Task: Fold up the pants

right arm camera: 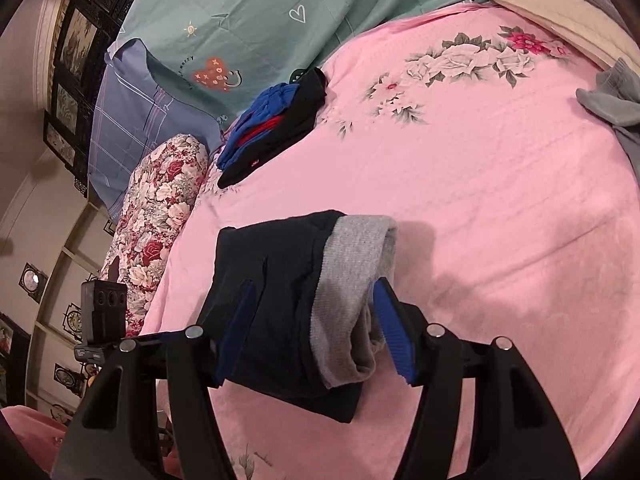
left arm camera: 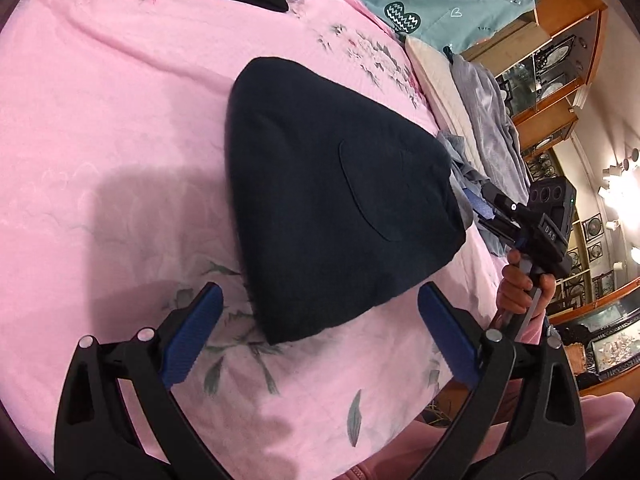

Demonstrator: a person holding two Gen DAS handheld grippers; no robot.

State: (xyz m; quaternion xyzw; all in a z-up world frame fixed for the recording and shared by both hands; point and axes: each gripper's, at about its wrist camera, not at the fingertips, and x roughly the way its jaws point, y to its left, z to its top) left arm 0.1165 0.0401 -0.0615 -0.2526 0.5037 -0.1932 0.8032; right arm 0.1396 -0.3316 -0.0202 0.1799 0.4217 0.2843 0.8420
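The dark navy pants (left arm camera: 332,196) lie folded into a thick bundle on the pink floral bedspread (left arm camera: 100,120). My left gripper (left arm camera: 320,336) is open, its blue pads either side of the bundle's near corner, not gripping it. In the right wrist view the bundle (right arm camera: 280,300) with its grey ribbed waistband (right arm camera: 352,280) sits between my right gripper's (right arm camera: 316,320) blue pads; the jaws stand wide and I cannot tell if they press the cloth. The right gripper also shows in the left wrist view (left arm camera: 520,220) at the bundle's far side.
A stack of folded black, blue and red clothes (right arm camera: 272,128) lies at the bed's far side. A floral bolster (right arm camera: 160,208), a blue pillow (right arm camera: 132,120) and a teal quilt (right arm camera: 260,12) lie beyond. Grey clothes (right arm camera: 616,100) lie at the right edge.
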